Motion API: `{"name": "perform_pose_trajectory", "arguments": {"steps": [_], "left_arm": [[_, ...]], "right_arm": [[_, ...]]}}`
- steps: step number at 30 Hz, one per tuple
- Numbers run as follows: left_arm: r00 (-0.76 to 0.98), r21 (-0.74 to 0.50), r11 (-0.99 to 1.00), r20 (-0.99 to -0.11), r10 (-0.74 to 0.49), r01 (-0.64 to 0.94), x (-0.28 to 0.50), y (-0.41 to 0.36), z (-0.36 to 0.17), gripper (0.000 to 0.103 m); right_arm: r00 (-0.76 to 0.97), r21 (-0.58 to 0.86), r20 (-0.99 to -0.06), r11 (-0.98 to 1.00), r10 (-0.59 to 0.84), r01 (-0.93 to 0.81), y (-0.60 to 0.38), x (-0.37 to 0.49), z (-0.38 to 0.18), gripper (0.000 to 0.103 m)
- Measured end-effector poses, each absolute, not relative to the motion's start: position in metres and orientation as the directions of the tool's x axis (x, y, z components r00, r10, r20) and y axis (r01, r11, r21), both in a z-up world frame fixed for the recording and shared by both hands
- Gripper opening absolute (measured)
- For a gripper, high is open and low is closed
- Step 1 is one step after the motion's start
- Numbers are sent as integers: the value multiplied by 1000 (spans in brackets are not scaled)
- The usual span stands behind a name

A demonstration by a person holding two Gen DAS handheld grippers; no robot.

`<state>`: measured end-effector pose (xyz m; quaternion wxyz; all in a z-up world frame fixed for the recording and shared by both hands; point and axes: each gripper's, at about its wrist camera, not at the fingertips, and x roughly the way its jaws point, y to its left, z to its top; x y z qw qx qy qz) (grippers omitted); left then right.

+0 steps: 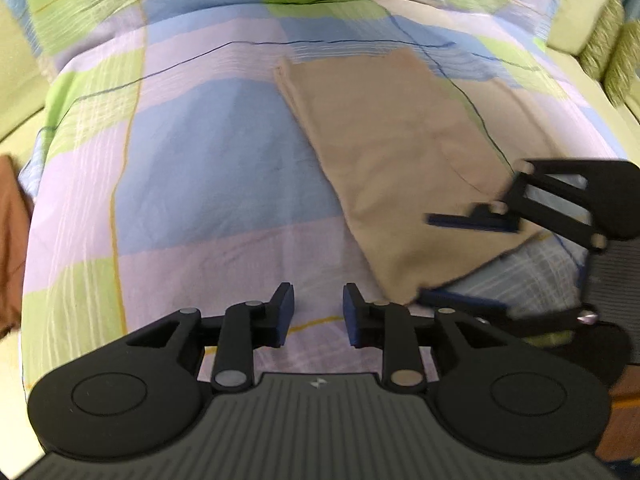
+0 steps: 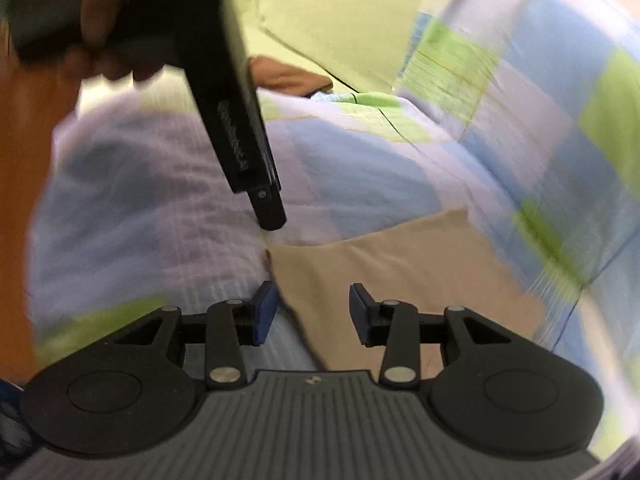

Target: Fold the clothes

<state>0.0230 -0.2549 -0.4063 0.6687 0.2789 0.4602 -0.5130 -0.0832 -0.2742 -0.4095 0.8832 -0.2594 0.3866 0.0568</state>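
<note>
A folded beige garment (image 1: 400,152) lies flat on a plaid bed cover (image 1: 200,152), running from the middle back to the near right. My left gripper (image 1: 318,314) is open and empty, hovering over the cover just left of the garment's near corner. My right gripper (image 1: 448,256) shows at the right of the left wrist view, open, its fingers above and below the garment's near right edge. In the right wrist view the right gripper (image 2: 312,312) is open over the garment's (image 2: 400,272) left edge, holding nothing. The left gripper's body (image 2: 236,120) hangs above, held by a hand.
The bed cover (image 2: 360,176) is a blue, lilac and green plaid. Light green pillows (image 1: 576,12) lie at the back right. A brown cloth (image 1: 12,240) sits at the left edge, and also shows in the right wrist view (image 2: 288,76). An orange-brown surface (image 2: 20,200) borders the bed.
</note>
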Motion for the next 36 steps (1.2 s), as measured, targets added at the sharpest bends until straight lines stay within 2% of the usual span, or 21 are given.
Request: {"name": "perform_pose_trajectory", "arguments": {"steps": [2,5,7,8,9,12,15,17,21,24,25,26,28,29,33,36], "left_arm": [[73,-39,241,-897,-436,970,16,-257,-405,33],[116,87,83,-877,-467,993,1,-258,-401,33],[146,244,-125,-841,-520,962,-18,-257,-401,33],[147,271,-165,-835,-531,948,-21,-257,-401,35],[150,350,-274,-818,-556,896,-30,-257,-406,36],[174,486,-426,-789,-589,763,-39,-257,-422,38],[163,512,-436,-765,-622,740,-35,-260,-425,38],[141,550,-463,-735,-663,695,-35,-262,-428,42],[114,689,-528,-655,-747,497,-47,-260,-450,42],[69,666,-552,-667,-742,502,-45,-264,-457,31],[59,644,-554,-678,-732,527,-42,-265,-456,25],[49,622,-556,-689,-723,552,-40,-266,-454,24],[44,601,-545,-694,-719,584,-37,-266,-452,24],[45,599,-541,-694,-719,590,-37,-266,-452,24],[56,602,-518,-683,-728,608,-40,-263,-453,25],[71,607,-495,-673,-736,622,-47,-263,-452,27]], "right_arm": [[689,-453,-717,823,-108,-343,-267,-79,-421,1],[689,-431,-719,837,-93,-337,-267,-78,-420,2],[706,-377,-702,889,-91,-261,-278,-82,-405,2],[714,-352,-693,910,-95,-221,-283,-84,-397,2],[721,-313,-687,932,-90,-182,-291,-85,-385,2],[727,-309,-679,938,-102,-156,-295,-86,-379,2],[727,-302,-679,942,-106,-145,-300,-83,-375,2],[728,-300,-677,943,-107,-141,-299,-87,-373,2],[728,-285,-679,948,-96,-140,-297,-89,-374,2],[725,-277,-682,951,-95,-137,-296,-87,-380,2],[722,-269,-686,953,-89,-138,-298,-85,-381,4],[719,-260,-690,956,-83,-139,-300,-84,-382,8],[711,-260,-697,955,-86,-139,-311,-93,-381,38],[713,-265,-696,954,-89,-139,-314,-91,-381,42],[707,-415,-685,893,-179,-176,-357,-125,-390,43],[688,-534,-694,793,-212,-294,-390,-145,-410,43]]}}
